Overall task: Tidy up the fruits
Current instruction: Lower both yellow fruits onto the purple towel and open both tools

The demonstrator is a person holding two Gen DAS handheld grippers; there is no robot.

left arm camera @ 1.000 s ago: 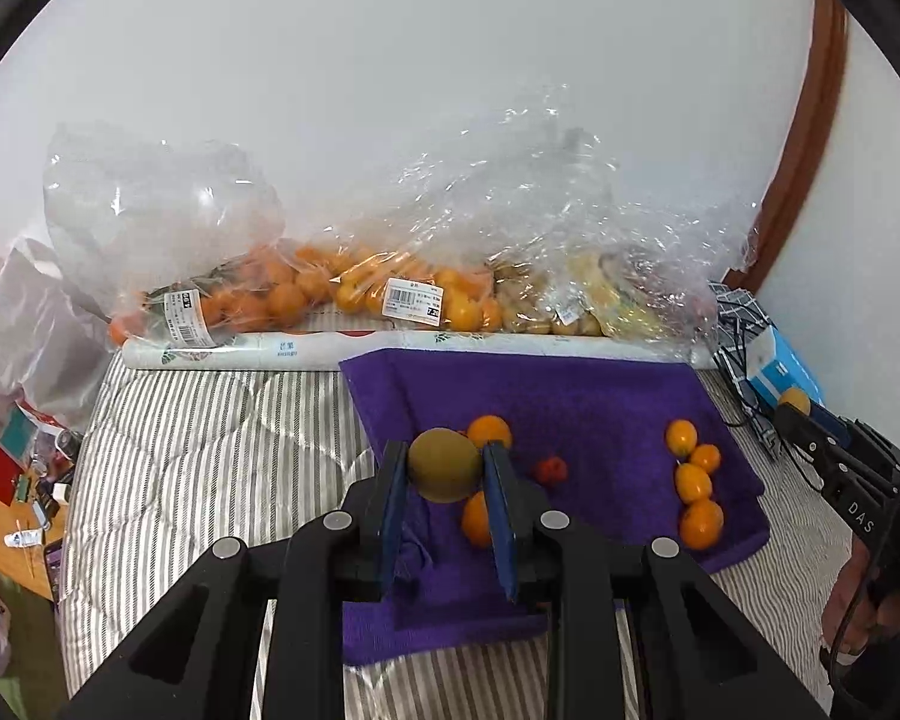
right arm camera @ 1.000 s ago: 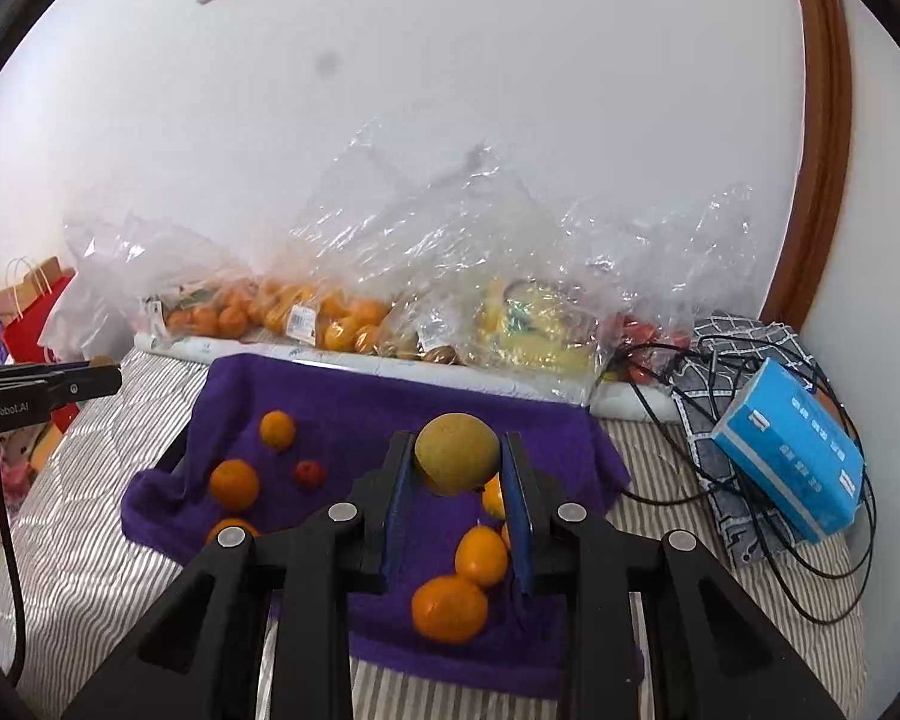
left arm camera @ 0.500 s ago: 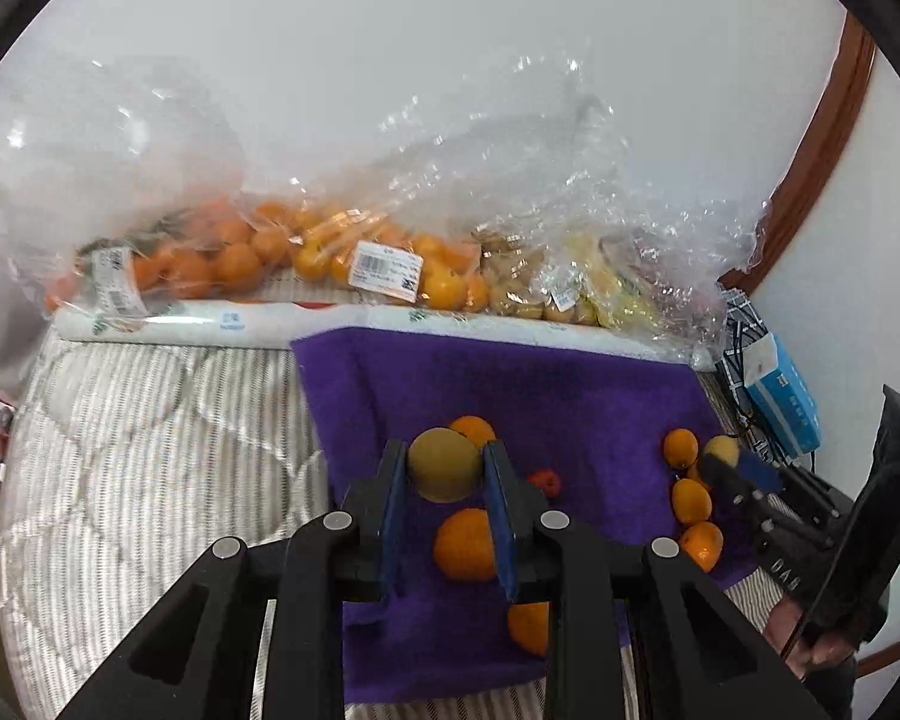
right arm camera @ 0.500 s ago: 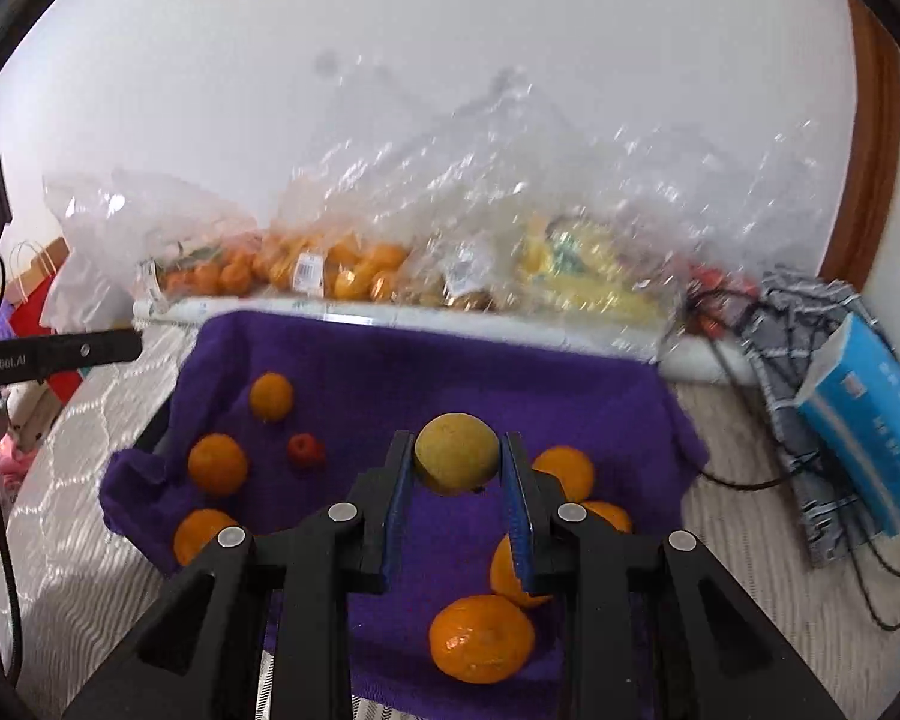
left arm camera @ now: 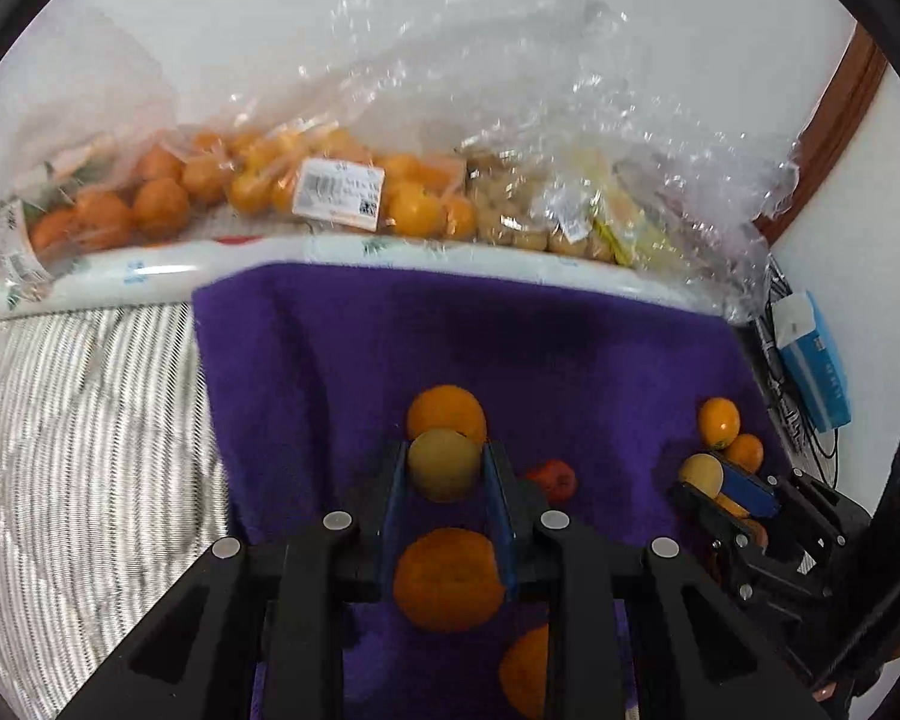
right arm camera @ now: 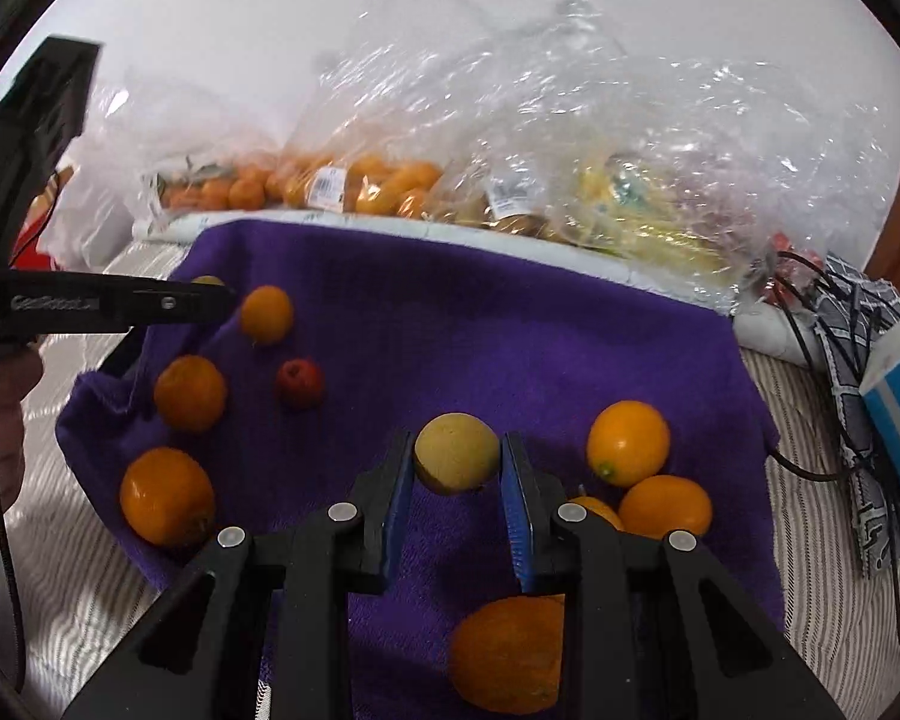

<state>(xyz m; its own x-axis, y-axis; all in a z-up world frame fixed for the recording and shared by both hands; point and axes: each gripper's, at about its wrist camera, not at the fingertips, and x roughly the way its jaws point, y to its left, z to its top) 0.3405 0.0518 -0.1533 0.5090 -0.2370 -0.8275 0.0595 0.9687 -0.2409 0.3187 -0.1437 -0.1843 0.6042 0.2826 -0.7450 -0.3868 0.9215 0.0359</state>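
In the left wrist view, the left hand-held gripper (left arm camera: 444, 468) is clamping a dull yellow-green fruit (left arm camera: 444, 463) between its blue pads, above the purple towel (left arm camera: 342, 360) that is lying on a striped bed cover (left arm camera: 78, 420); an orange (left arm camera: 446, 411) is sitting just behind the held fruit and a larger orange (left arm camera: 448, 579) is showing below it between the fingers; a small red fruit (left arm camera: 551, 479) is lying just to the right; clear bags of oranges (left arm camera: 258, 180) are lining the wall behind the towel.

In the right wrist view, the right hand-held gripper (right arm camera: 457, 468) is gripping a pale yellow fruit (right arm camera: 457, 451) over the same towel (right arm camera: 450, 330); three oranges are clustering just right of it, the nearest to the wall (right arm camera: 628, 441) standing clear of the others; another orange (right arm camera: 507, 654) is lying below the fingers; a blue box (right arm camera: 897, 420) is resting at the right edge beside black cables (right arm camera: 834, 324).
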